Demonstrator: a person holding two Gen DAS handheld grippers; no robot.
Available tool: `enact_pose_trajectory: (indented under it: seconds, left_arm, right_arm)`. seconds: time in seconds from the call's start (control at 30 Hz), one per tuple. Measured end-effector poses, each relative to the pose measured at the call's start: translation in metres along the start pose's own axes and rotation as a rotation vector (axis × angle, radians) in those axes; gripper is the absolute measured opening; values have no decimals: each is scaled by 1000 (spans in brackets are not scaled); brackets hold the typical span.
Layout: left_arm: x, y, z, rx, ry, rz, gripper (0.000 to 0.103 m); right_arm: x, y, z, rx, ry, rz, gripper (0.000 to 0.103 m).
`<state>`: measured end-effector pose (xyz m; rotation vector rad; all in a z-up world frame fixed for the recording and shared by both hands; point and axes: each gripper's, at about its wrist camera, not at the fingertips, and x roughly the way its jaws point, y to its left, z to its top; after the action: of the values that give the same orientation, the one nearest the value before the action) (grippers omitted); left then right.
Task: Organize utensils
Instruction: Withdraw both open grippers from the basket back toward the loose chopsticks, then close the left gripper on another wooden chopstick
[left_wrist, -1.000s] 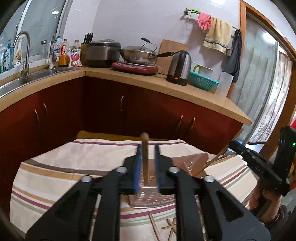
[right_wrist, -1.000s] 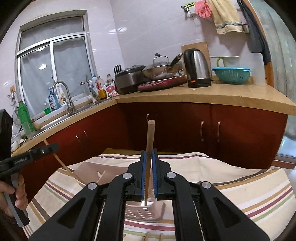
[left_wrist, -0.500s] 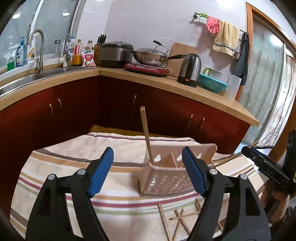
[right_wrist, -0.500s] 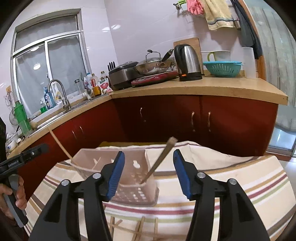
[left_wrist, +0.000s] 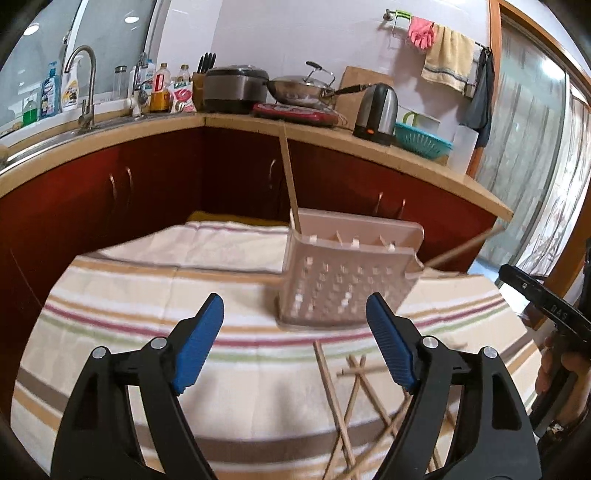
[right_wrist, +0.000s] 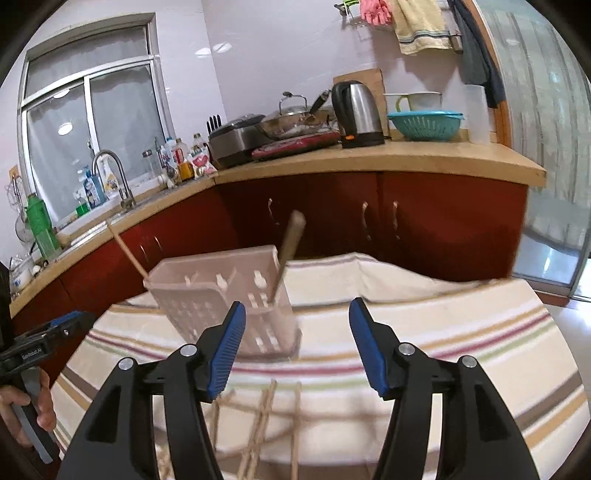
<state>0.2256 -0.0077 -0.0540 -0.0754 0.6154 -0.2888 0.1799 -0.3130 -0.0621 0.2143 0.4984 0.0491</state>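
Note:
A beige perforated utensil holder (left_wrist: 343, 280) (right_wrist: 225, 295) stands on the striped tablecloth (left_wrist: 147, 295). One wooden chopstick (left_wrist: 290, 181) leans out of its left end and another (left_wrist: 465, 246) out of its right end; both show in the right wrist view (right_wrist: 127, 251) (right_wrist: 288, 251). Several loose chopsticks (left_wrist: 351, 398) (right_wrist: 266, 421) lie crossed on the cloth in front of the holder. My left gripper (left_wrist: 295, 339) is open and empty, just in front of the holder. My right gripper (right_wrist: 297, 345) is open and empty, to the holder's right front.
Red cabinets with a wooden counter (left_wrist: 406, 151) wrap behind the table, carrying a kettle (left_wrist: 376, 109), wok (left_wrist: 299, 88), rice cooker (left_wrist: 234, 88) and teal colander (left_wrist: 423, 144). A sink and tap (left_wrist: 83, 85) are at left. The table edge falls off at right.
Both grippers were shut on chopsticks held in the holder; both have opened, let them go and drawn back. The chopsticks now lean in the holder.

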Motion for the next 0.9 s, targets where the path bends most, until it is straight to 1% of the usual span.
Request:
enact_pose_trajectory:
  seconds: [0.2,0.37,0.43,0.5,0.63,0.7,0.8,0.9]
  left_arm:
    - [-10,-11,-47,15,44,-18,77]
    - [-14,-28,-81,53,100,-43,74]
    - [-12,-36,-92,67,131,-58,66]
    - [-8,-45,-105,101,167,-70,62]
    - [0,-64,-126,192,215,-54,52]
    - [3,-67,-135,217,233,-48,47]
    - [7,-65,-142,221,260,-38,45]
    - [9,-61,-145,204,274,-38,39]
  right_arm:
    - [-15,-14,-42,27,63,-25,57]
    - [-27,-28,-78,48,110,-41,57]
    - [-29,-32,-86,59,124,-42,57]
    - [-32,-37,-96,74,136,-38,57]
    - [-39,-41,-106,92,145,-28,56]
    - [-41,-44,-108,100,144,-21,56]
    - [-44,-45,-108,104,138,-12,56]
    - [-44,-45,-108,106,132,-6,56]
